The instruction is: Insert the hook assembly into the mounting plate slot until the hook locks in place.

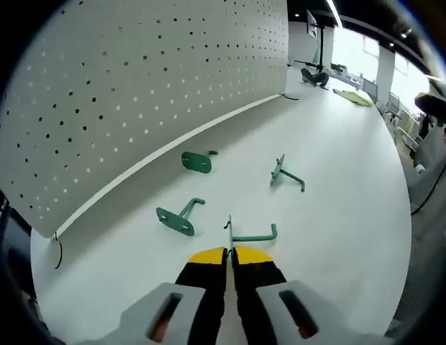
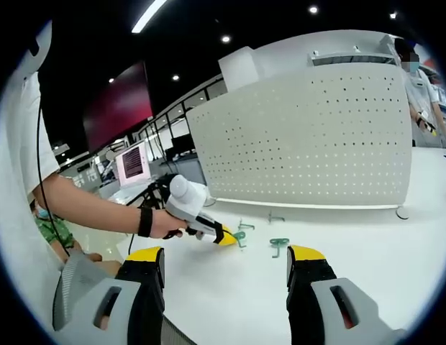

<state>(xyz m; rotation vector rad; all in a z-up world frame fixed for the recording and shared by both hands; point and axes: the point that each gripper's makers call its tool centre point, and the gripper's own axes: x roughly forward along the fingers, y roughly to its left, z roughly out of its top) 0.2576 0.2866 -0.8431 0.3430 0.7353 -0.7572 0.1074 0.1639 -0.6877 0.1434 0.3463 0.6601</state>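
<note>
My left gripper (image 1: 229, 253) is shut on the edge-on base plate of a green hook (image 1: 249, 234), whose arm points right just above the white table (image 1: 338, 215). Three more green hooks lie loose beyond it: one (image 1: 178, 218) close on the left, one (image 1: 196, 161) near the board, one (image 1: 286, 174) to the right. The white perforated mounting board (image 1: 151, 86) stands upright along the table's left side. In the right gripper view, a hand holds the left gripper (image 2: 221, 234) with the green hook (image 2: 239, 236) at its tip. My right gripper (image 2: 226, 262) is open and holds nothing, well back from the board (image 2: 316, 144).
A loose green hook (image 2: 279, 244) lies right of the held one. A black cable (image 1: 59, 253) hangs at the board's near corner. A person (image 2: 417, 79) stands behind the board at the far right. Monitors and desks (image 2: 133, 164) stand behind the arm at the left.
</note>
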